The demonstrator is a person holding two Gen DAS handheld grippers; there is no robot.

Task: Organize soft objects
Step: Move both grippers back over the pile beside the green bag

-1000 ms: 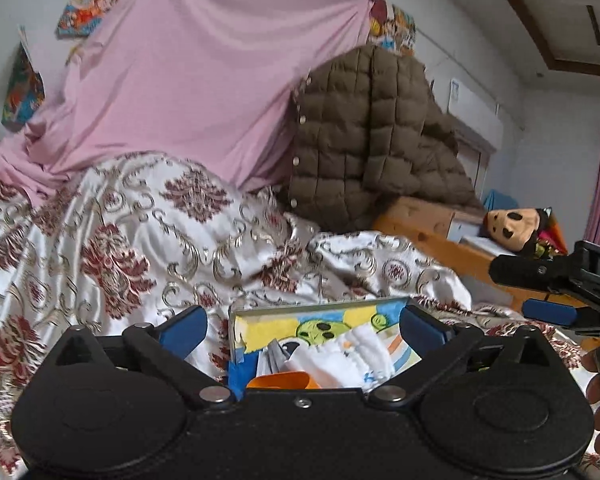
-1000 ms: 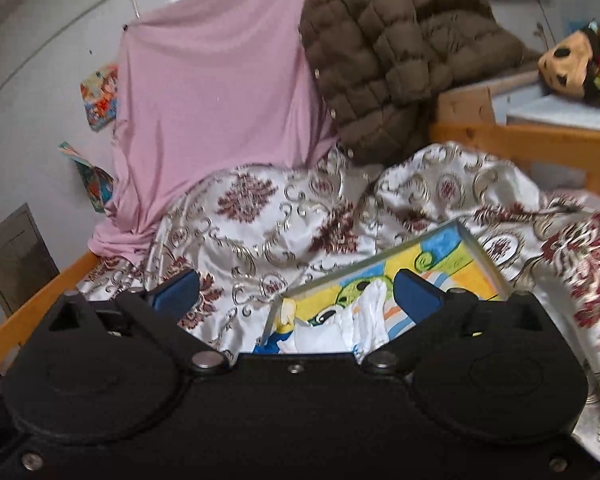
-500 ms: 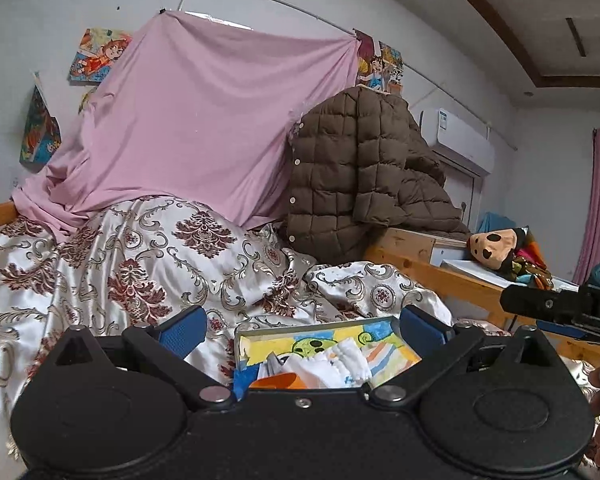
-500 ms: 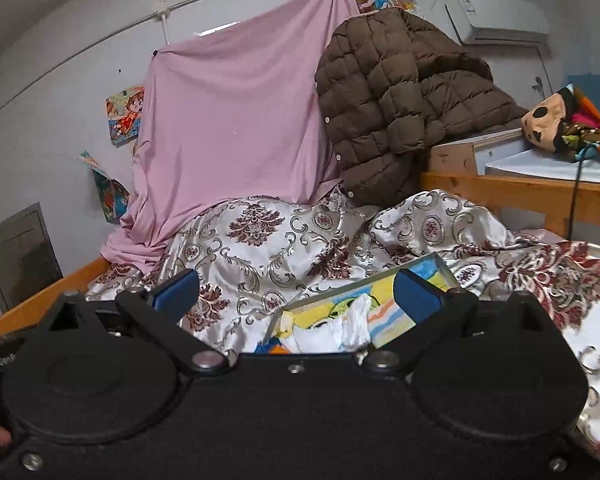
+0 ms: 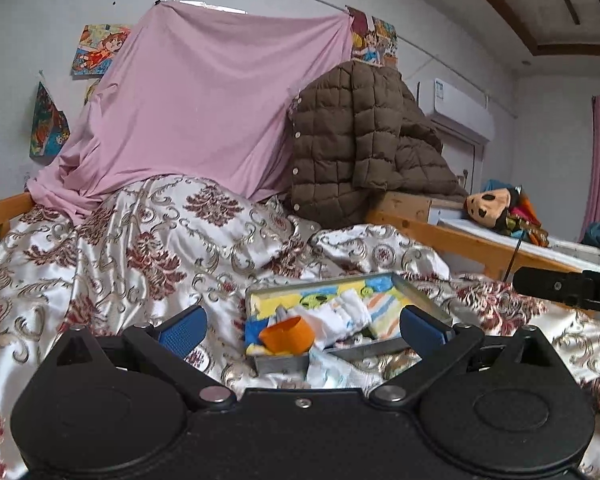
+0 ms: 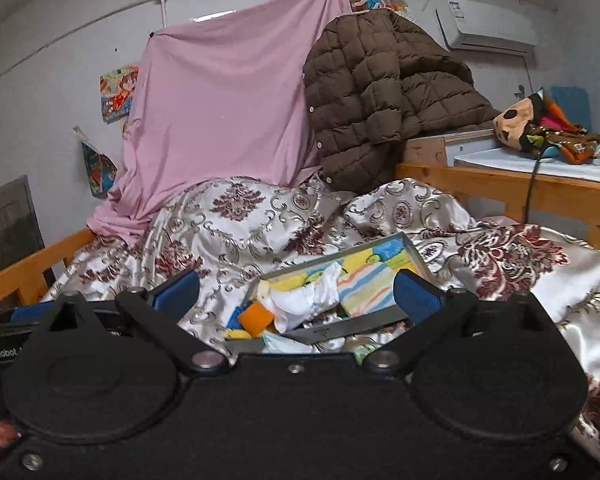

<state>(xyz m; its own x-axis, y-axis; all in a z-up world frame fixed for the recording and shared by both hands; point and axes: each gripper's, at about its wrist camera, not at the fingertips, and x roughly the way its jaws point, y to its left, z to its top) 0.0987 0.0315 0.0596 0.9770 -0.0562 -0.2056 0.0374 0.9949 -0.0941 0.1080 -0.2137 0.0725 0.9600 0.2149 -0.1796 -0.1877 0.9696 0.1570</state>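
Grippers first: our left hand-held gripper [image 5: 300,326] has its blue pads spread wide with nothing between them, and the right hand-held gripper [image 6: 295,294] is the same, splayed apart and empty. Both sit low over the bed, side by side, pointing at the same spot.

Straight ahead of both, framed between the fingers, is the shallow grey tray with the bright cartoon-print lining [image 5: 416,286]. It rests tilted on the shiny white bedspread with dark red floral print [image 5: 147,240]. Inside it lie a crumpled white cloth with pastel stripes [image 5: 342,312], a small orange cup-like piece [image 5: 285,334] and a bit of blue and yellow fabric [image 5: 251,330], all bunched at the tray's near end. Something pale and printed [image 5: 328,372] hangs out over the near rim; we can't tell what it is.

The thing the next move hinges on, as far as we can judge: the white cloth lies dead centre and slightly forward of either gripper, its long axis running across the tray from lower left to upper right. Neither gripper looks clearly nearer.

Further back, a pink sheet [image 5: 203,108] is draped over the wall end, with a brown quilted puffer jacket [image 5: 352,140] piled beside it, and a plush doll with a tan face [image 5: 490,202] lies on the wooden ledge [image 5: 440,236].
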